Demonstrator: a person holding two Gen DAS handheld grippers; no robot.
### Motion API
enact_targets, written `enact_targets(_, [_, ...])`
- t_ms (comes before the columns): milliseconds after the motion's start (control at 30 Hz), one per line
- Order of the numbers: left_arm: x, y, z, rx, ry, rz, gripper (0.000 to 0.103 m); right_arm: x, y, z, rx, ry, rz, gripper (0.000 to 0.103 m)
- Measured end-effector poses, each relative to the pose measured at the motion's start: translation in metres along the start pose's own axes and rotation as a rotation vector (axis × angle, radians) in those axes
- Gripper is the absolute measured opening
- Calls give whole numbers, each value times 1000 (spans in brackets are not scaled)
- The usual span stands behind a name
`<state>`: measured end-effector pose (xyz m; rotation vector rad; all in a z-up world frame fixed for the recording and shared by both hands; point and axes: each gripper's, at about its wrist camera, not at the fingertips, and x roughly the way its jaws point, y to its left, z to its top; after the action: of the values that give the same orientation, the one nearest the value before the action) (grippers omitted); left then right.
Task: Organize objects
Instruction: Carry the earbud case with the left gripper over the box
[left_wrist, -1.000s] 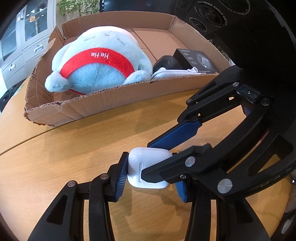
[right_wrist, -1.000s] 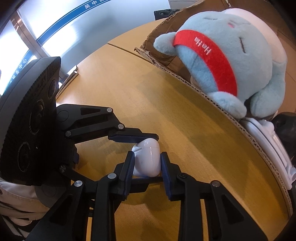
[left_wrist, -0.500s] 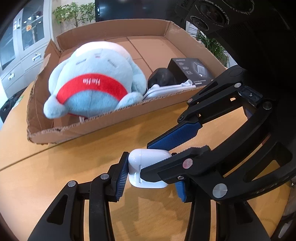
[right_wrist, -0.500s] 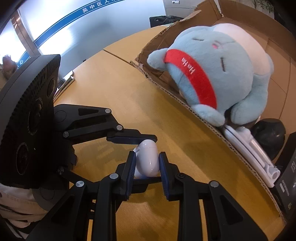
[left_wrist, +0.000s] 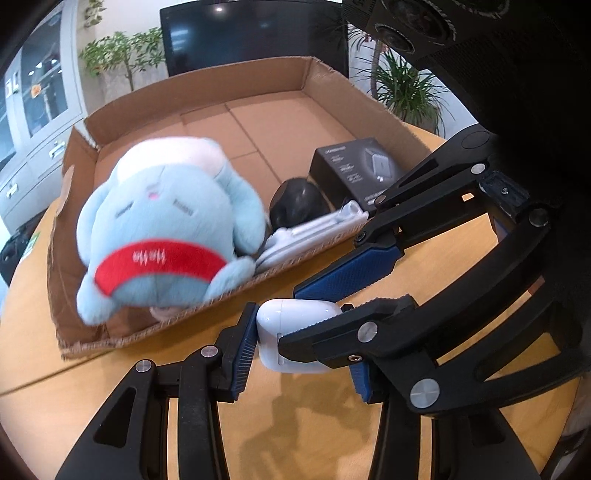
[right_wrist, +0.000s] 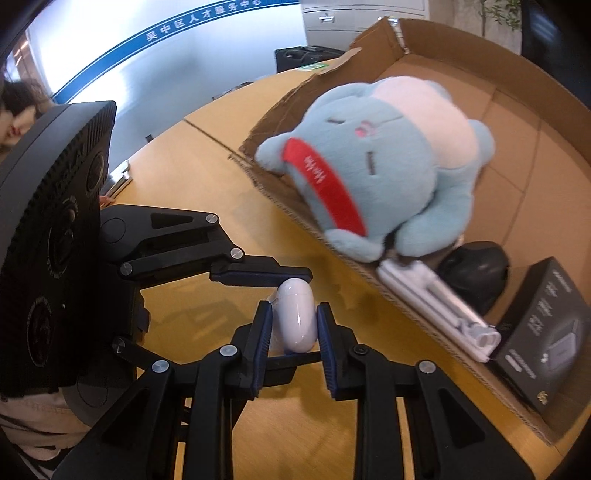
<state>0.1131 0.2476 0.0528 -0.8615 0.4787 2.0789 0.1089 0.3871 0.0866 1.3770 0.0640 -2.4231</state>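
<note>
Two grippers' fingers (right_wrist: 266, 332) clamped crosswise on one white earbud case (right_wrist: 295, 320), above table (right_wrist: 207, 170)

An earbud case (left_wrist: 295, 332) is held above the table (left_wrist: 314, 435), just before the near wall of a box (left_wrist: 147, 328). It is clamped between the pads of the left gripper (left_wrist: 301, 341) and those of the right gripper (right_wrist: 293, 332), set crosswise. In the box, a plush (left_wrist: 166, 225) lies leftmost, a stand (left_wrist: 314, 229) along the near wall, a mouse (left_wrist: 299, 203) behind it, and a carton (left_wrist: 354, 170) rightmost.
</note>
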Motion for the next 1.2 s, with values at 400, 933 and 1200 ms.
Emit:
enact_targets(400, [4,-10,22,49,-11,-14,43,-7,7,-4,26,-25,-57,22])
enact_targets(933, [-1,-16,48,104,-45,-46,43,-11,-5,13,58,-52,-115,22])
enact_targets(1200, [-8,-19,59,134,-68,-55,43,-24,-10,18,54,-70,-135,22])
